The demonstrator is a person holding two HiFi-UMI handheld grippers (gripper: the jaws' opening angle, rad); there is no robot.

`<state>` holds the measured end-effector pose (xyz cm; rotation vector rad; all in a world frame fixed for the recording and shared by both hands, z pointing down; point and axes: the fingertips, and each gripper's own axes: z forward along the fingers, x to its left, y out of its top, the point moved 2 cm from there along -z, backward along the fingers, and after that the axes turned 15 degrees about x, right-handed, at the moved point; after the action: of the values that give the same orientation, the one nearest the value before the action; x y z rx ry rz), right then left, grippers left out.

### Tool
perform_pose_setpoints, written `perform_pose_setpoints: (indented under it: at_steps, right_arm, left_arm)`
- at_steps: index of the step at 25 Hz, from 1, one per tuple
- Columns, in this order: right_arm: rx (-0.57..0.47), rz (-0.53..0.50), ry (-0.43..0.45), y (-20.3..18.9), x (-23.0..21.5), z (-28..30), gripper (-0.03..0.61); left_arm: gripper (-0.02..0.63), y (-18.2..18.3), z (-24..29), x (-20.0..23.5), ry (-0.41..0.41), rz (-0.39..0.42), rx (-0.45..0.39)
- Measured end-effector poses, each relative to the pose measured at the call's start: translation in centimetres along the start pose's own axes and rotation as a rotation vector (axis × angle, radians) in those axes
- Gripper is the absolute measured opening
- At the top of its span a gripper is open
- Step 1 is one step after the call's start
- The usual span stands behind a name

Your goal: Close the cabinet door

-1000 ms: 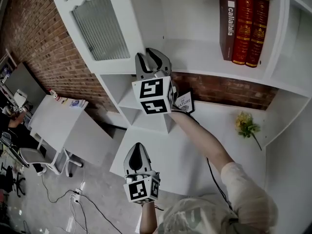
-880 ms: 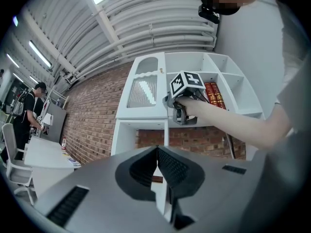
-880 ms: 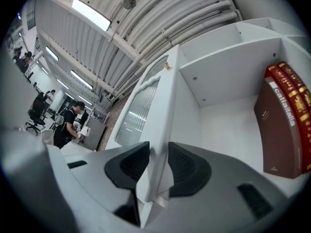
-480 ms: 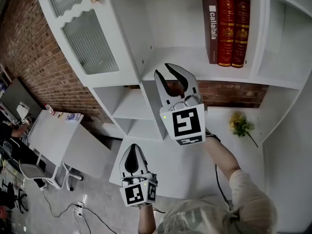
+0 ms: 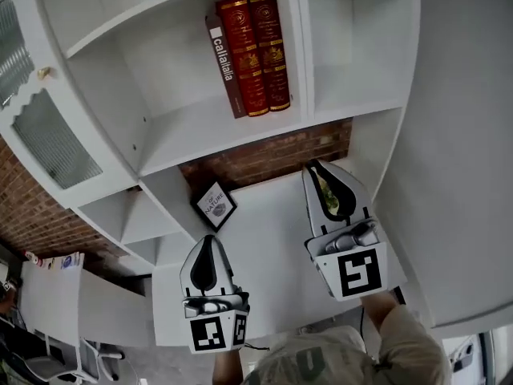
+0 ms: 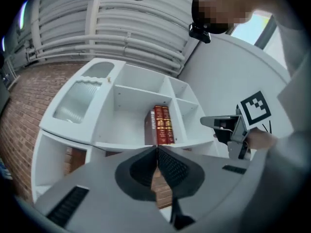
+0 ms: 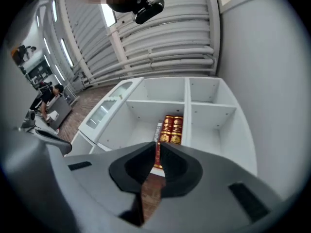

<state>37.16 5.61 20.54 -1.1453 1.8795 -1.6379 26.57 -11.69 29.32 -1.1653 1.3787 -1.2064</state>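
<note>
The white cabinet's glass-panelled door point(image 5: 48, 135) stands swung open at the far left, its small knob point(image 5: 44, 73) showing; it also appears in the left gripper view point(image 6: 80, 98) and the right gripper view point(image 7: 104, 108). Both grippers hang below the shelves, well clear of the door. My left gripper point(image 5: 207, 241) is shut and empty, tips together point(image 6: 157, 149). My right gripper point(image 5: 315, 167) has just been closing, down to a thin slit point(image 7: 158, 147) with nothing between the jaws. Three books point(image 5: 252, 50) stand in the open compartment.
A small framed card point(image 5: 214, 205) leans on the lower shelf, and a yellow flower point(image 5: 327, 189) shows behind the right jaws. A brick back wall point(image 5: 264, 155) lies under the book shelf. A white side panel point(image 5: 465, 135) fills the right. A desk point(image 5: 72, 295) stands lower left.
The view has swung right, leaving the open door at the far left. My right gripper has dropped from the shelf front to the lower right and narrowed its jaws. The left gripper stays low.
</note>
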Motion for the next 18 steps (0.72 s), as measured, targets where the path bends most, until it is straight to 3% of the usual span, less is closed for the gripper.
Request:
perform_pose_setpoints:
  at_steps: [4, 10, 18]
  right_arm:
    - [0.126, -0.002, -0.103, -4.1, -2.7, -4.8, 0.038]
    - [0.356, 0.038, -0.139, -10.5, -3.0, -9.3, 0.02]
    - [0.415, 0.058, -0.112, -11.6, -2.2, -10.8, 0.017]
  left_arm:
    - [0.014, -0.4, 1.4, -4.3, -0.147, 0.0, 0.029]
    - [0.012, -2.7, 2.2, -8.3, -0.282, -0.07, 0.116]
    - [0.012, -3.2, 2.0, -9.0, -0.285, -0.086, 0.135]
